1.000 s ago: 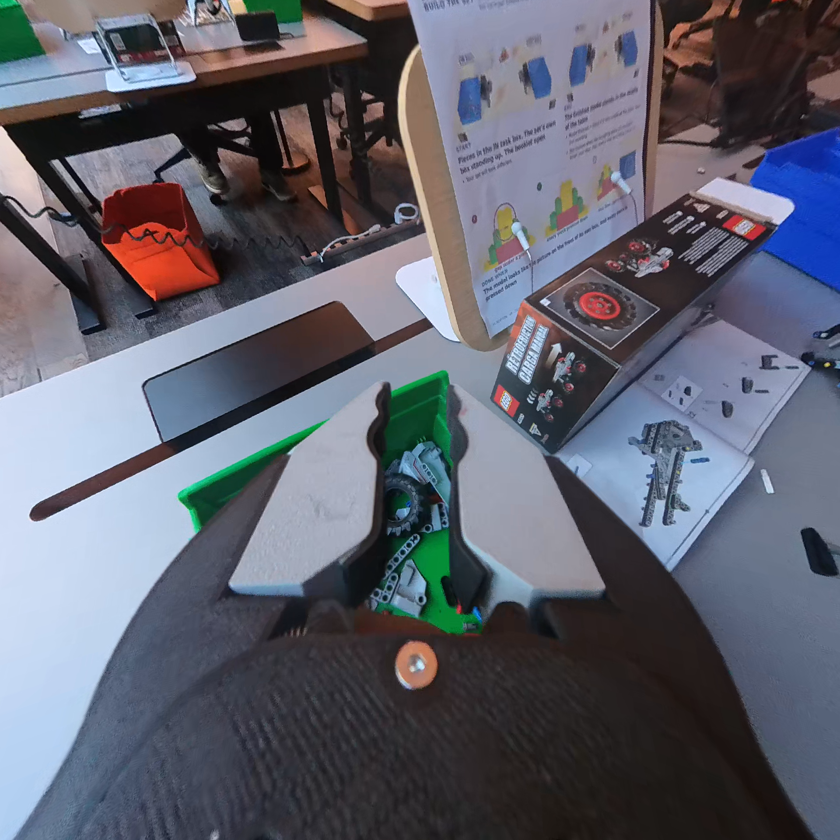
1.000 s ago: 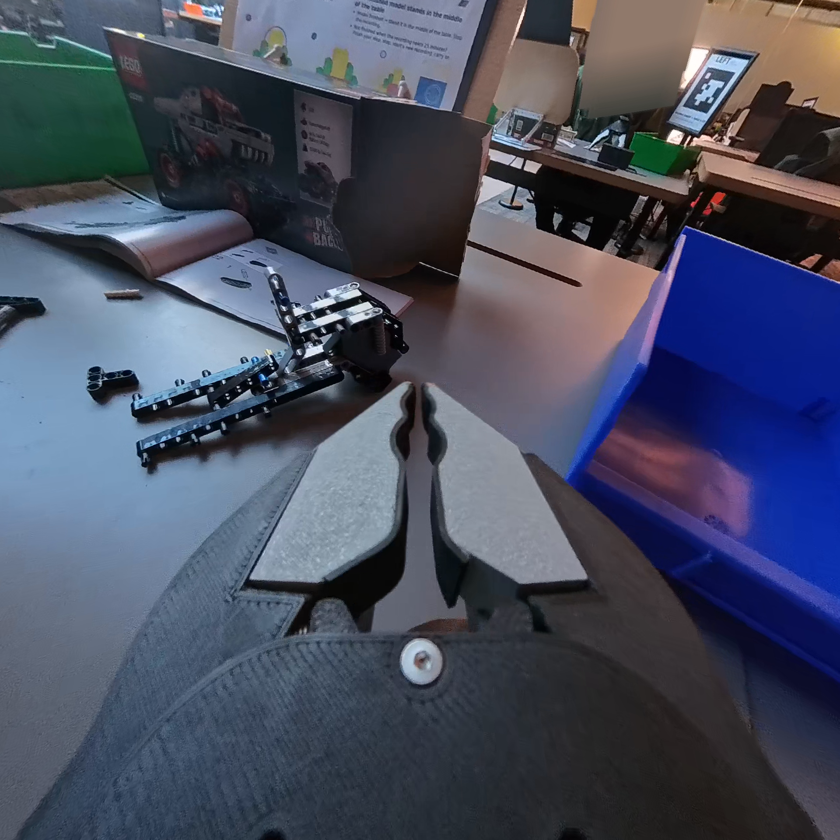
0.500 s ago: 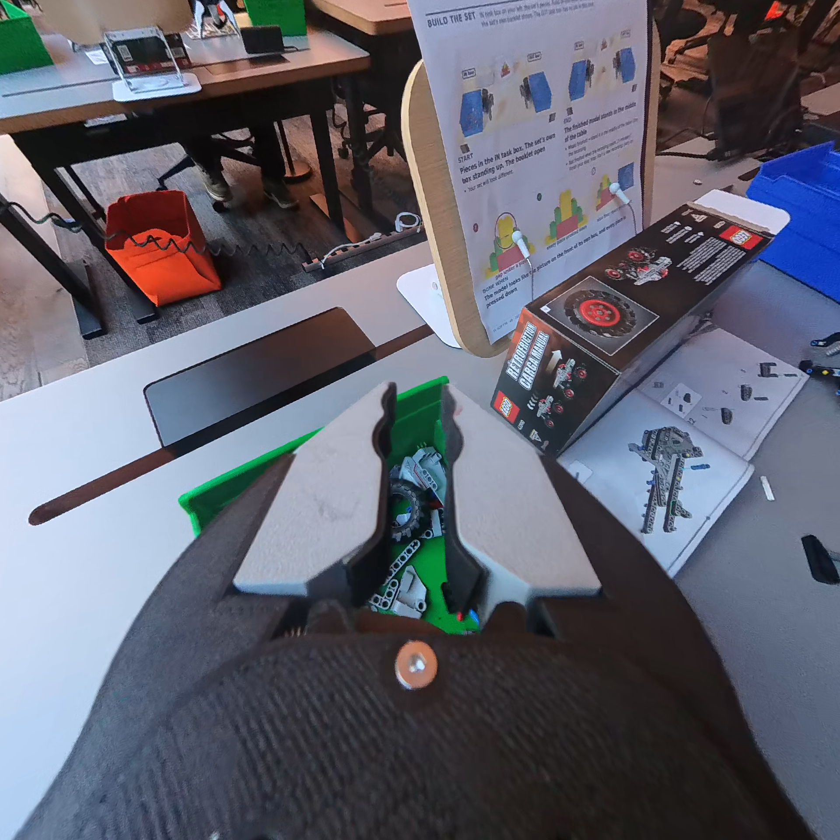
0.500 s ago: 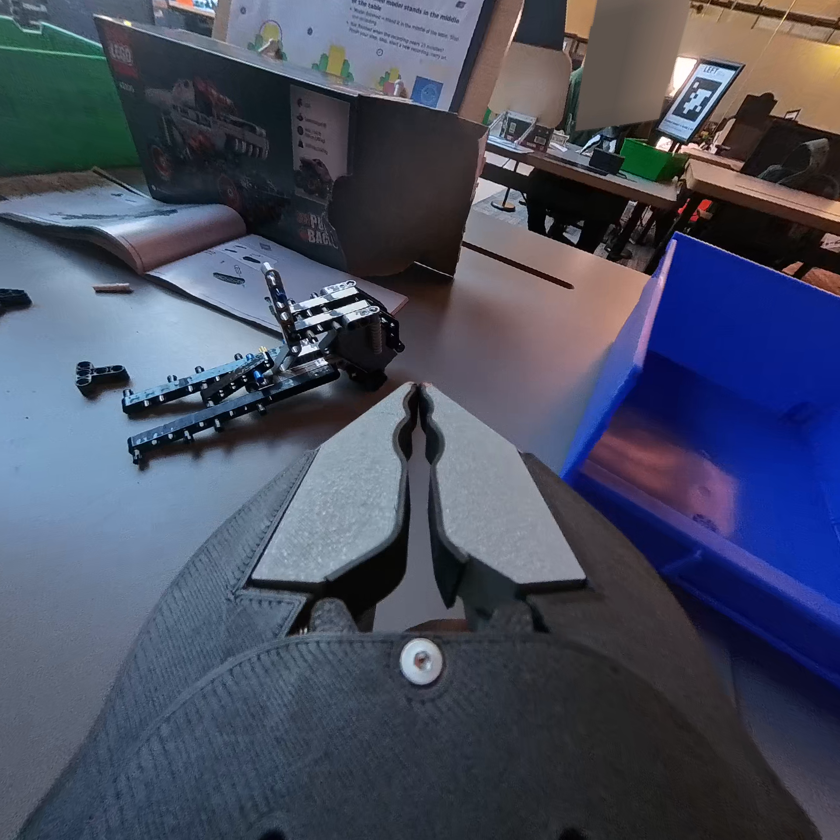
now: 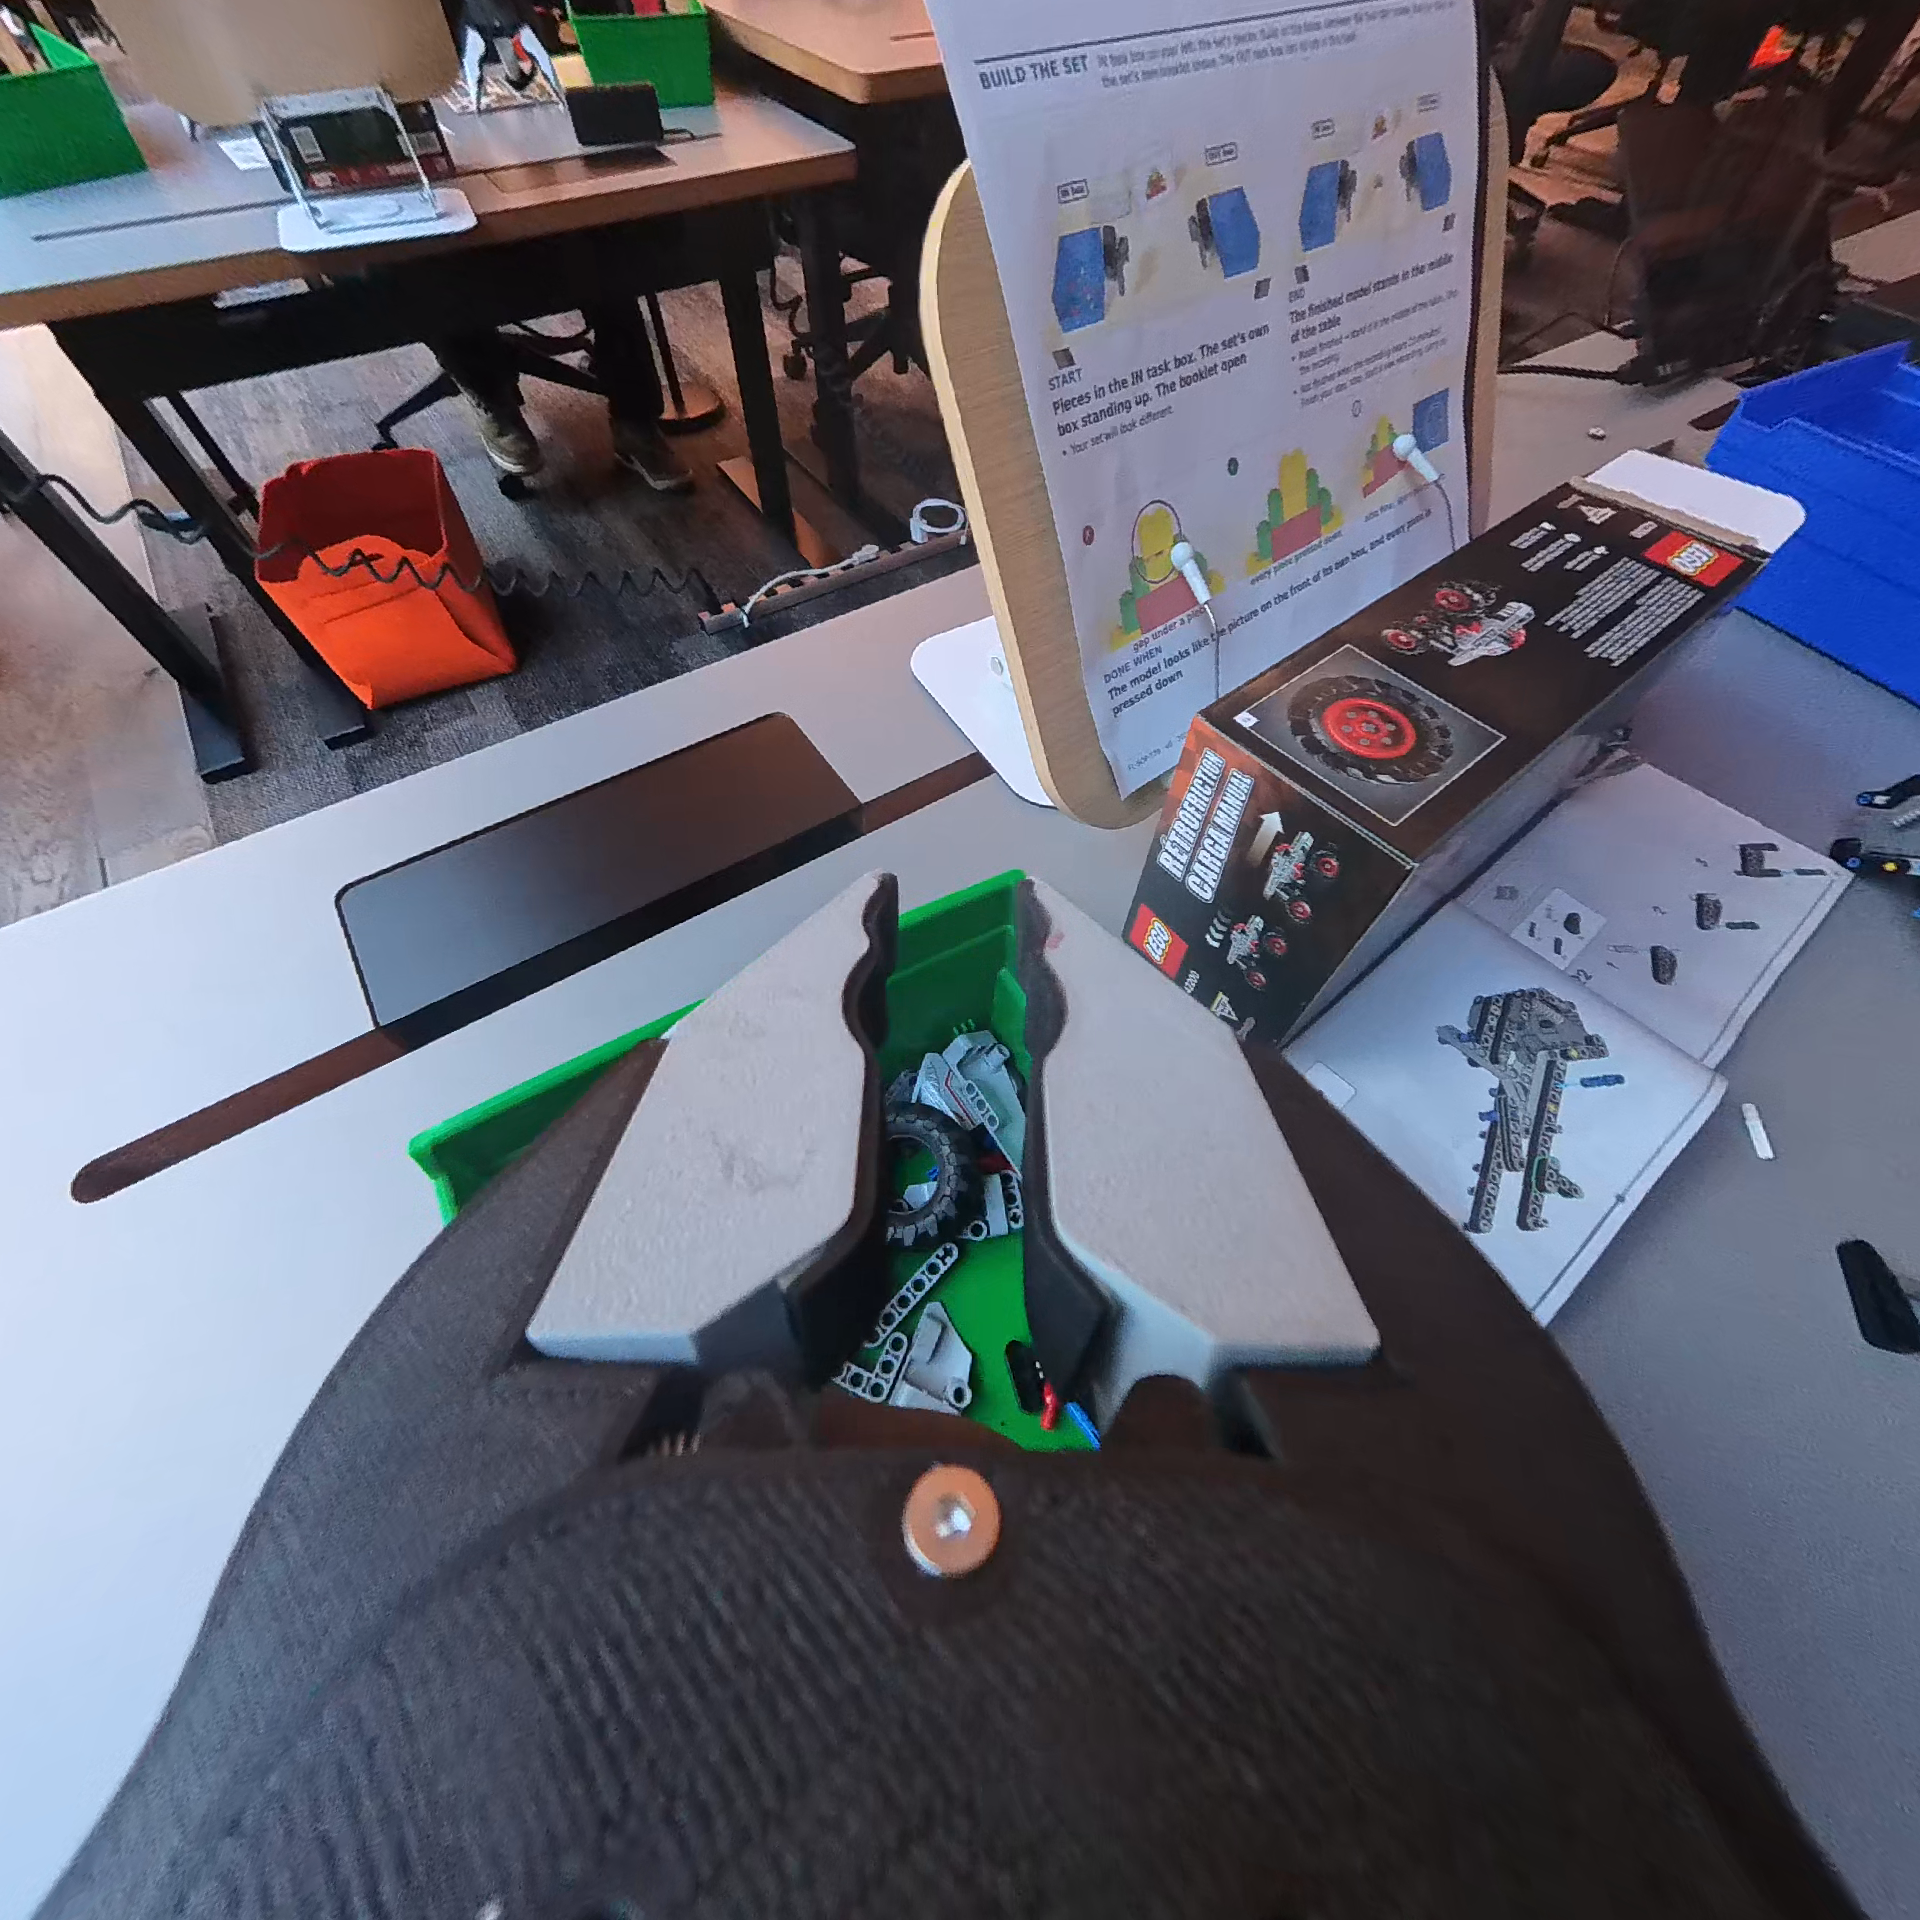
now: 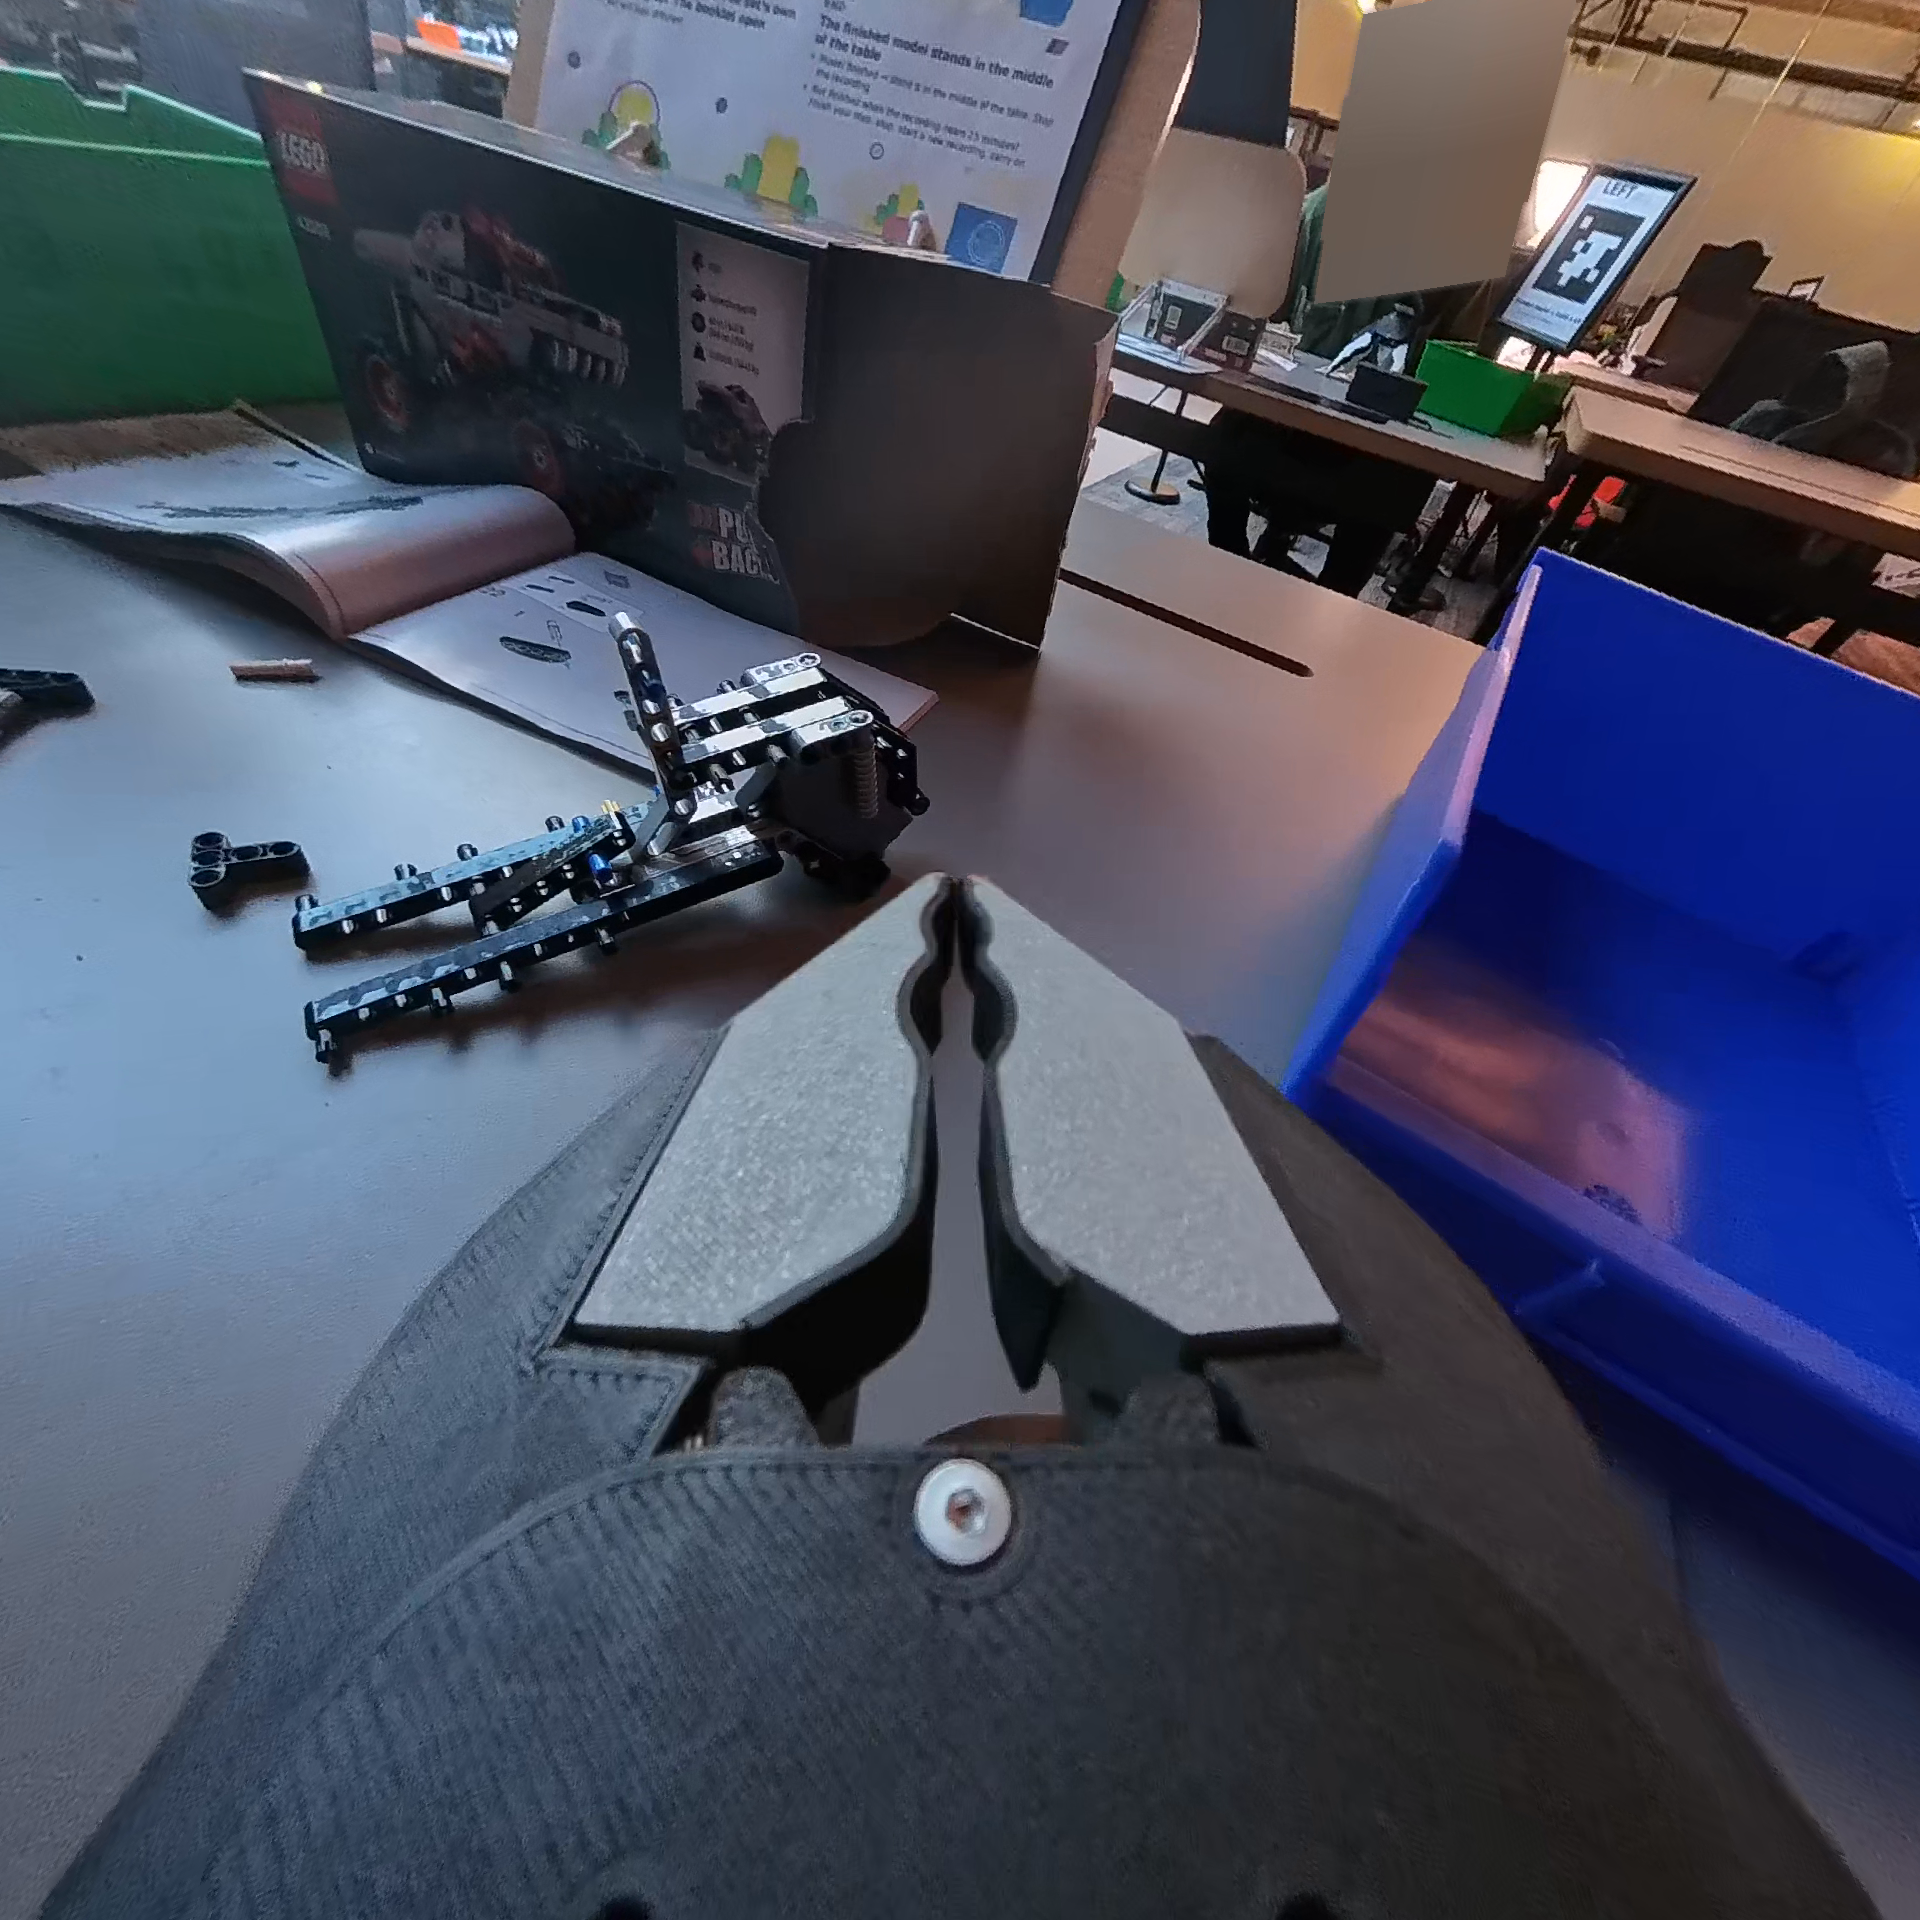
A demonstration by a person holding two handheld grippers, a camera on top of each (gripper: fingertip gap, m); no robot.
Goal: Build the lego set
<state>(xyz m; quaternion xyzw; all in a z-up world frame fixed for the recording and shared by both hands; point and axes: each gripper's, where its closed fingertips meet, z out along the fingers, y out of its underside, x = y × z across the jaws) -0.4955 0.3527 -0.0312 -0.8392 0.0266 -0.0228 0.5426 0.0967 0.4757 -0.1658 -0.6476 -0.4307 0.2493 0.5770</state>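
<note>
Since a second earlier, the right gripper (image 6: 954, 888) had closed its jaws on nothing, tips touching. Lower centre, the left gripper (image 5: 956, 914) hovered over the green bin (image 5: 488, 1143) of loose pieces, jaws apart, likely choosing one; the half-built chassis (image 6: 623, 862) lay centre-left on the tabletop (image 6: 156, 1143).

Left wrist view is bright and evenly lit, colors pop, shadows soft. Right wrist view is way dimmer and warmer, with a pinkish glare on the blue bin (image 6: 1621, 1049) floor and sheen on the table (image 6: 1091, 707). Both have strong fisheye bending at the edges; far background is soft.
</note>
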